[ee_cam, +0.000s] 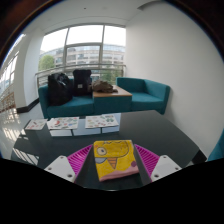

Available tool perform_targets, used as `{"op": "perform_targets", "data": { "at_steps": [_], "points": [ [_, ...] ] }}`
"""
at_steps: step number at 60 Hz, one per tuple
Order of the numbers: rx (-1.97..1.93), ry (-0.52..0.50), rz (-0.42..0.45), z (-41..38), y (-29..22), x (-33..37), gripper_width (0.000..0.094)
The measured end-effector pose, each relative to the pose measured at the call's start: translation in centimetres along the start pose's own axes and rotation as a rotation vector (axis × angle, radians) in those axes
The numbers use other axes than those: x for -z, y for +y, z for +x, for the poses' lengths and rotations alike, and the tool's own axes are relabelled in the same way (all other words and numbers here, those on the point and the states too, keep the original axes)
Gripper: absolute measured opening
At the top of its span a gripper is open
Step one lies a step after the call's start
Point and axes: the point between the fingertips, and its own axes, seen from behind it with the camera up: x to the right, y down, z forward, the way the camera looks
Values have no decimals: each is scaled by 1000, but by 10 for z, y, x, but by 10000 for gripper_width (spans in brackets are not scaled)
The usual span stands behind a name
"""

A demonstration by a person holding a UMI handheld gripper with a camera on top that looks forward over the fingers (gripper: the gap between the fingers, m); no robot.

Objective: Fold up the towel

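Note:
A folded yellow towel (115, 160) with a cartoon print and a pink lower edge lies flat on the dark table (170, 140). It sits between my gripper's (113, 166) two fingers. The pink pads (80, 156) stand spread at either side of the towel, close to its left and right edges. The fingers are open and the towel rests on the table on its own. The towel's near edge is hidden at the bottom of the view.
Beyond the table's far edge lie white printed sheets (63, 123). Further back stand a teal sofa (50, 103) with black bags (70, 85), a wooden side table (112, 92) and a teal armchair (150, 95) under large windows. A white wall is at the right.

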Motion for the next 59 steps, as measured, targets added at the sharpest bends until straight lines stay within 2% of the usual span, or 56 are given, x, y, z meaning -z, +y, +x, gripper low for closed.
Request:
{"op": "perform_targets", "data": {
  "at_steps": [5,12,18,38,59],
  "points": [
    [-6,-41,-16,-43,26,28,815],
    [-7,-154,-61,-116,68,68,822],
    [10,-227,-72,-160,81,94,833],
    [76,-319,47,-218,37,174,831],
    [97,-336,70,-227,31,193,831]
  ]
}}
